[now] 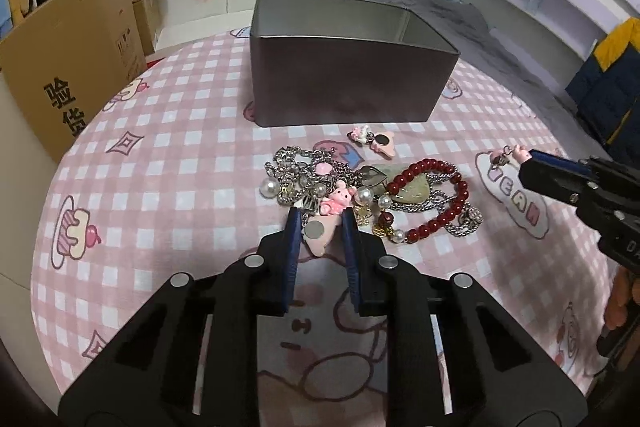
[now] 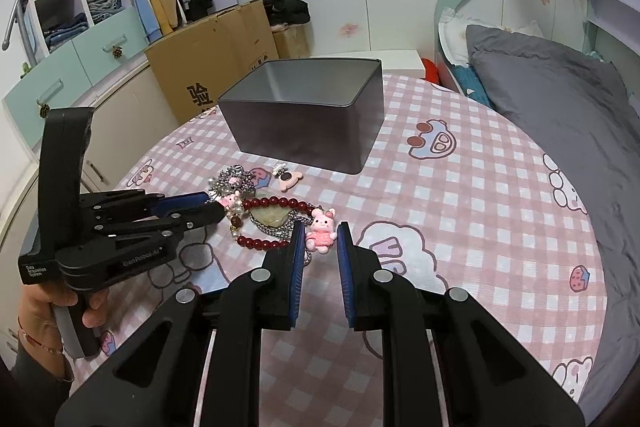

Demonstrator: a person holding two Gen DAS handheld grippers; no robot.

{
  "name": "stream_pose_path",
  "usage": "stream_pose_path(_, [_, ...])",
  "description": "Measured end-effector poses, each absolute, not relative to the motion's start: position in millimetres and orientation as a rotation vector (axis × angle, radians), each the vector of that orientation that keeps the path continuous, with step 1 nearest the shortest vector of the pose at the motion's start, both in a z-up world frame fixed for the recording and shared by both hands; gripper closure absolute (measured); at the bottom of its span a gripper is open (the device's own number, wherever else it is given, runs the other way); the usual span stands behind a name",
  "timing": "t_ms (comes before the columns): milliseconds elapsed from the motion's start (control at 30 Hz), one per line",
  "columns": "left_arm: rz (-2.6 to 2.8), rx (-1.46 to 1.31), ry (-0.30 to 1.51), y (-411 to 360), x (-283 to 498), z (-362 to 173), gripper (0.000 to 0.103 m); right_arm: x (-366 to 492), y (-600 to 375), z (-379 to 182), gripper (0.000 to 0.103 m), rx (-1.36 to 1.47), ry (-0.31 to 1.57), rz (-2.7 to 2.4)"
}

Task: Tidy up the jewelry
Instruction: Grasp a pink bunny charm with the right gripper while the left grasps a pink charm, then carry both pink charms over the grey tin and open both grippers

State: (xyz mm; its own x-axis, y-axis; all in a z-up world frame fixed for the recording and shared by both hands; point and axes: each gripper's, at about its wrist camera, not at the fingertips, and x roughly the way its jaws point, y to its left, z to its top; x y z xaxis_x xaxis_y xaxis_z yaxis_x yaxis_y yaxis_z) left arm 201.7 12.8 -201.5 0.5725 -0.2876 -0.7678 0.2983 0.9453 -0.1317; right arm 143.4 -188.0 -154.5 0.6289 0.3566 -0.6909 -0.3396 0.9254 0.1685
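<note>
The left tool [image 1: 319, 223] stood parted around a pink charm [image 1: 320, 235] beside the tangled jewelry pile [image 1: 368, 191] on the bench [image 1: 160, 187]; the right tool [image 2: 319, 239] stood parted around a bunny charm [image 2: 321, 225]. Judged risk: closing would snag adjoining chains, dragging the pile away from the tin box [image 1: 344, 75]

left tool [image 1: 320, 223]: black frame, blue pads, silver screws | right tool [image 2: 319, 233]: same | wrist: red-gold bracelet
</note>
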Motion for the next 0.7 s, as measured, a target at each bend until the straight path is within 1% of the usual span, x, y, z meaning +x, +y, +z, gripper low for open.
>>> stream_pose_path(233, [-0.391,-0.059,0.884,25,192,-193,0.083,142,-186,-147,0.088,0.014,0.774,0.411])
stream_pose_path(500, [-0.505,-0.159,0.772,34,182,-141,0.083,149,-178,-123,0.088,0.009,0.725,0.433])
stream_pose_path(700, [-0.556,-0.142,0.719,19,211,-107,0.083,175,-174,-108,0.088,0.043,0.687,0.458])
